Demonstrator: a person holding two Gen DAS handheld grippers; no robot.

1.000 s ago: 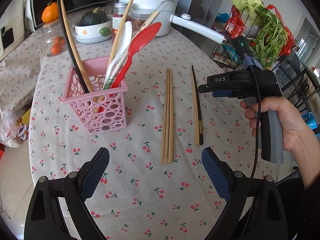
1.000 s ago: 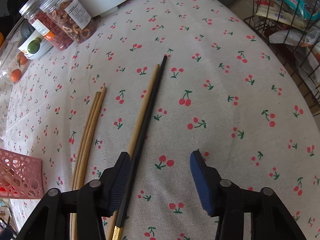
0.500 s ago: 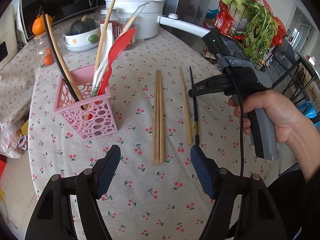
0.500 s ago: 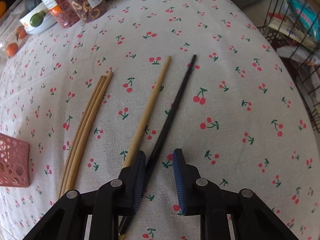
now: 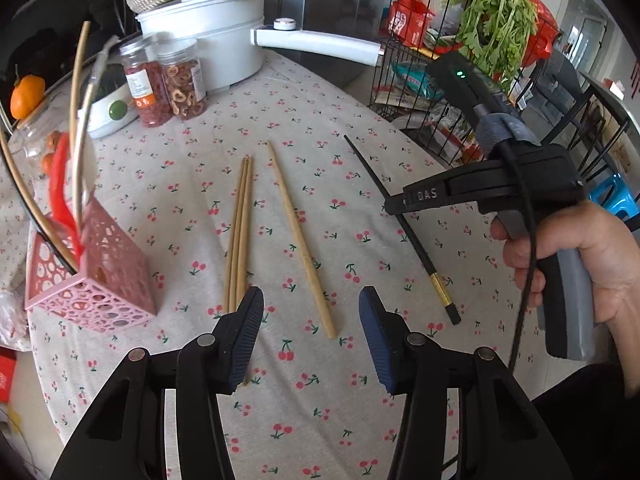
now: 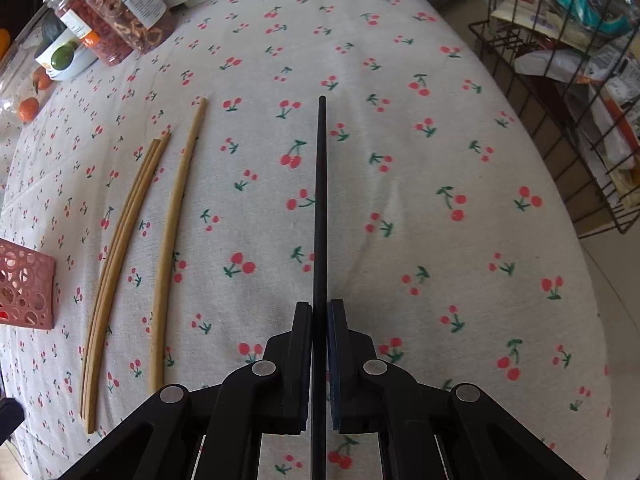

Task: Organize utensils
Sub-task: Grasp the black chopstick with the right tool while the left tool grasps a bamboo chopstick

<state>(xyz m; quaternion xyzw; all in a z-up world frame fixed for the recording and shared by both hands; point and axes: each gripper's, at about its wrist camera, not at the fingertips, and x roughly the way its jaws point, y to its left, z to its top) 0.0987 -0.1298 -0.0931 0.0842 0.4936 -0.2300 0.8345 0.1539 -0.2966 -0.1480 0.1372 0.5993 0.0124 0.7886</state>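
On the cherry-print tablecloth (image 5: 360, 92) lie a bundle of three wooden chopsticks (image 5: 240, 232), a single wooden chopstick (image 5: 296, 236) and a black chopstick (image 5: 426, 266) with a gold band. My left gripper (image 5: 312, 334) hangs over the single wooden chopstick's near end. Its jaws are closing, with the stick between them untouched. My right gripper (image 6: 320, 312), held by a hand, is shut on the black chopstick (image 6: 320, 200), which points straight ahead. The pink basket (image 5: 92, 280) at the left holds a red spoon and other utensils.
A white pot (image 5: 208, 20) with a long handle, two jars (image 5: 168, 80) and a bowl (image 5: 108, 112) stand at the back. A wire rack (image 5: 404, 76) with greens is past the table's right edge. In the right wrist view the basket (image 6: 24, 288) is at far left.
The right gripper closed on the black chopstick and drew it away from the single wooden one. The left gripper moved right over that wooden chopstick and its jaws narrowed.
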